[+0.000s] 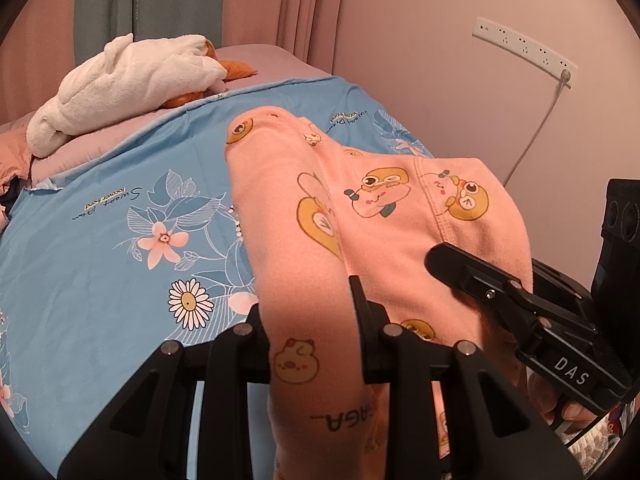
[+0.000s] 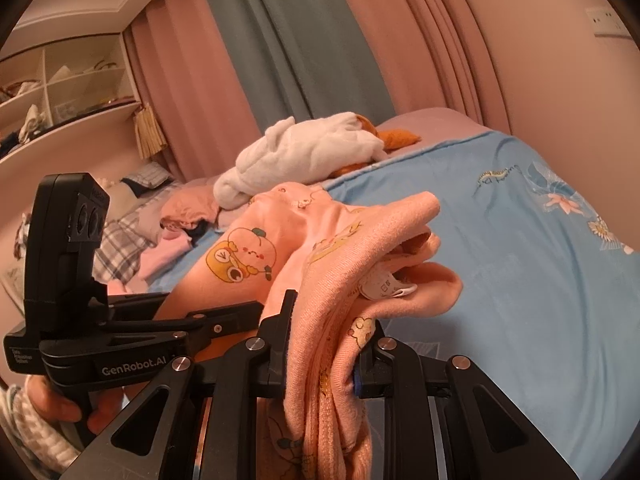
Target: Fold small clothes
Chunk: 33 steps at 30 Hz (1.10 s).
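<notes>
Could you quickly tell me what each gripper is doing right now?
Left gripper: shut on the pink garment.
Right gripper: shut on the same garment.

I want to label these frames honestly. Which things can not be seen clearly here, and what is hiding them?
- Left gripper fingertips, left wrist view: wrapped by the pink garment.
- Garment's lower part, both views: cut off by the bottom edge.
- White care label text, right wrist view: too small to read.
- Blue floral sheet under the garment: covered by it.
- Shelf contents, right wrist view: small and distorted.
</notes>
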Motion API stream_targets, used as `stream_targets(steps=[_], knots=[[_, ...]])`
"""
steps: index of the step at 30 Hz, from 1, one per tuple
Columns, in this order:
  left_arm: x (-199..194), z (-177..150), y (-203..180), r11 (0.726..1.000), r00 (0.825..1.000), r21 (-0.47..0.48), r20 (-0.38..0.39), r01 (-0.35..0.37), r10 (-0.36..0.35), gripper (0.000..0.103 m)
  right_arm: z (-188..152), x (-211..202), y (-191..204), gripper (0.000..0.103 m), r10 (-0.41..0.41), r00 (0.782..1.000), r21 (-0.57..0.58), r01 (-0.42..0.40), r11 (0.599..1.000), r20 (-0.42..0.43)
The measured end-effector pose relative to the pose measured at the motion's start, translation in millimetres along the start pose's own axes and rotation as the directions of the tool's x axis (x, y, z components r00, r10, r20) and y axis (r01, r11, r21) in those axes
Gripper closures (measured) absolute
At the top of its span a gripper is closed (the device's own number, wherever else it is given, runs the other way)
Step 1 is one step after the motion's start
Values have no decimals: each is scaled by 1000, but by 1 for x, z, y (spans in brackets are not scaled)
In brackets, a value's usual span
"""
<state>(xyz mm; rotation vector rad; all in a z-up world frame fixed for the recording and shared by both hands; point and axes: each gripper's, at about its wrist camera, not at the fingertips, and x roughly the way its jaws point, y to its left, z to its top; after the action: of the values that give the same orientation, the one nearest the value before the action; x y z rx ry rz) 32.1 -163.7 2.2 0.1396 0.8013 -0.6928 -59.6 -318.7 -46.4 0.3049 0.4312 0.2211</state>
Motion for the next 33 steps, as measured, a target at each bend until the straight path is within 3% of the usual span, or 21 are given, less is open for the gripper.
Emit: stream_targets(steps=[33], knots=[[65,12,-4,1000,997,14,-83,5,-4,75,-9,30,-27,80,-54,997,61,58,996,-58]])
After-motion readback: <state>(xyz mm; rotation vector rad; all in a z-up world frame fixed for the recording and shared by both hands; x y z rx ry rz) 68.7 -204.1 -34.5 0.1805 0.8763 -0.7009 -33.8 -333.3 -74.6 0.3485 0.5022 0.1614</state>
